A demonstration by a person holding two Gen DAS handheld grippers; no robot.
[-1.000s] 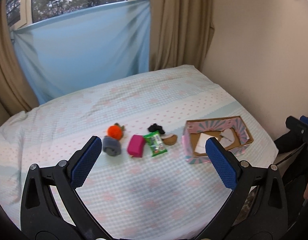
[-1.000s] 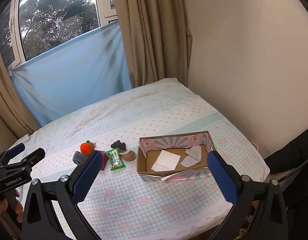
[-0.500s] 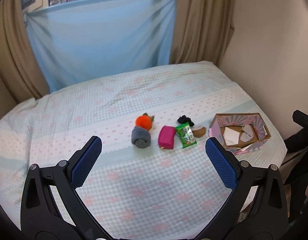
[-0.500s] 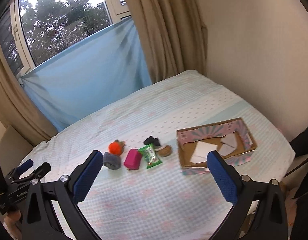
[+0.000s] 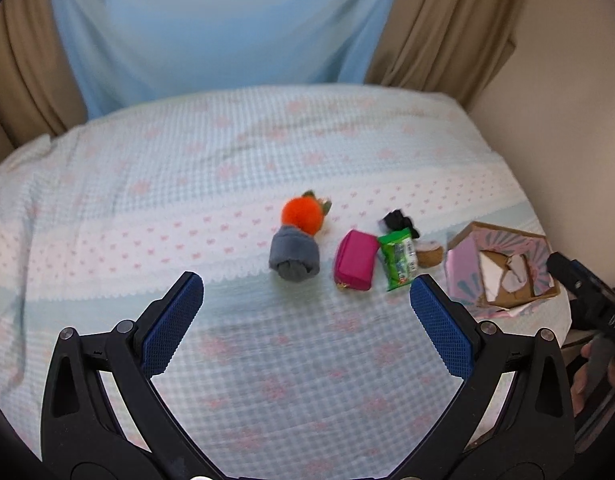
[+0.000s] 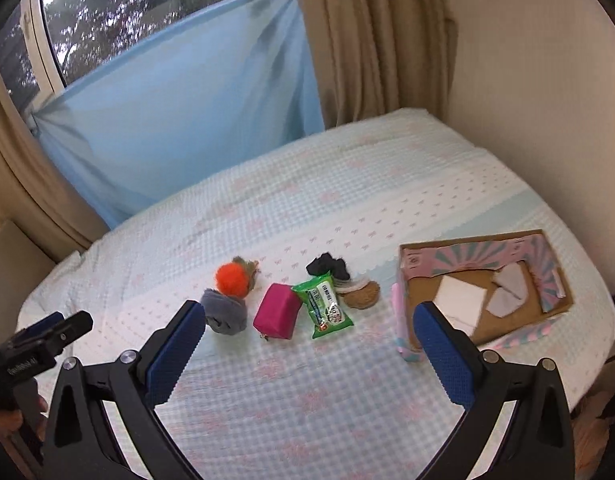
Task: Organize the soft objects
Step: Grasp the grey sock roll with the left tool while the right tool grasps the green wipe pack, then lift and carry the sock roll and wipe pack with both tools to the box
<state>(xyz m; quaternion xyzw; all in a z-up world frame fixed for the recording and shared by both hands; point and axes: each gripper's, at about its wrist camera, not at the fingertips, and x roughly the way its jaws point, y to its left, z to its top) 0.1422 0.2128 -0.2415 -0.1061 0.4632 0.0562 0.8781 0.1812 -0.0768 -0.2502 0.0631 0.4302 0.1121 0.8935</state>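
A row of small objects lies on the bed: an orange pompom toy (image 5: 303, 216) (image 6: 232, 278), a grey rolled sock (image 5: 294, 255) (image 6: 226, 312), a pink pouch (image 5: 356, 261) (image 6: 277, 316), a green wipes packet (image 5: 398, 258) (image 6: 324, 306), a black cloth piece (image 5: 399, 222) (image 6: 328, 266) and a brown round item (image 5: 428, 255) (image 6: 361, 295). An open pink cardboard box (image 5: 459, 268) (image 6: 467, 258) with paper scraps sits to the right. My left gripper (image 5: 305, 314) and right gripper (image 6: 307, 342) are open and empty, above the bed in front of the row.
The bed (image 5: 227, 168) has a checked pale blue and pink cover. A blue sheet (image 6: 179, 112) and beige curtains (image 6: 371, 40) hang behind. A wall (image 6: 527, 80) borders the bed's right side. The other gripper shows at each view's edge.
Both grippers have moved closer to the bed and tilted down; the row of objects now looks larger and nearer. Nothing on the bed has moved.
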